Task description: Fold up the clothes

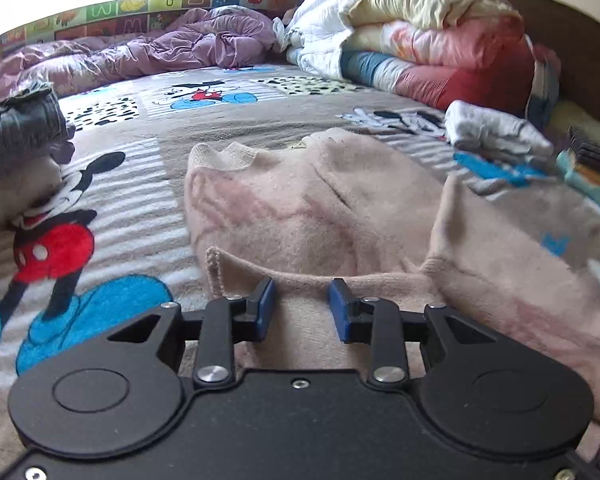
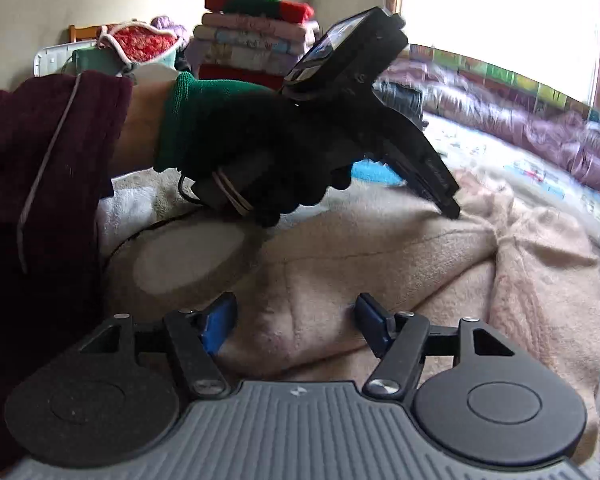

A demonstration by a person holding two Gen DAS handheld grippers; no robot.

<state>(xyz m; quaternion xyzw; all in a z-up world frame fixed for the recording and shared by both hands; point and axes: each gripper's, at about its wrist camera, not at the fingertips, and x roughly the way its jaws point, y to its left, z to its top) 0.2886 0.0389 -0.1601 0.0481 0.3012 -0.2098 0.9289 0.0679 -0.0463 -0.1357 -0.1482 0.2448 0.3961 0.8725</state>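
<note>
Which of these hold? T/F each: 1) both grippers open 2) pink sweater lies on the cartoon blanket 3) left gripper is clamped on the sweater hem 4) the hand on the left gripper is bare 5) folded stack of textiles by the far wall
1) Both grippers are open. True: the left gripper and the right gripper both show a clear gap between their blue pads.
2) The pink sweater lies on the cartoon blanket. True.
3) The left gripper is clamped on the hem. False: the jaws stand apart, with fabric between them but not pinched.
4) The hand is bare. False: the hand wears a black glove with a green cuff.
5) Folded stack of textiles by the far wall. True.
</note>
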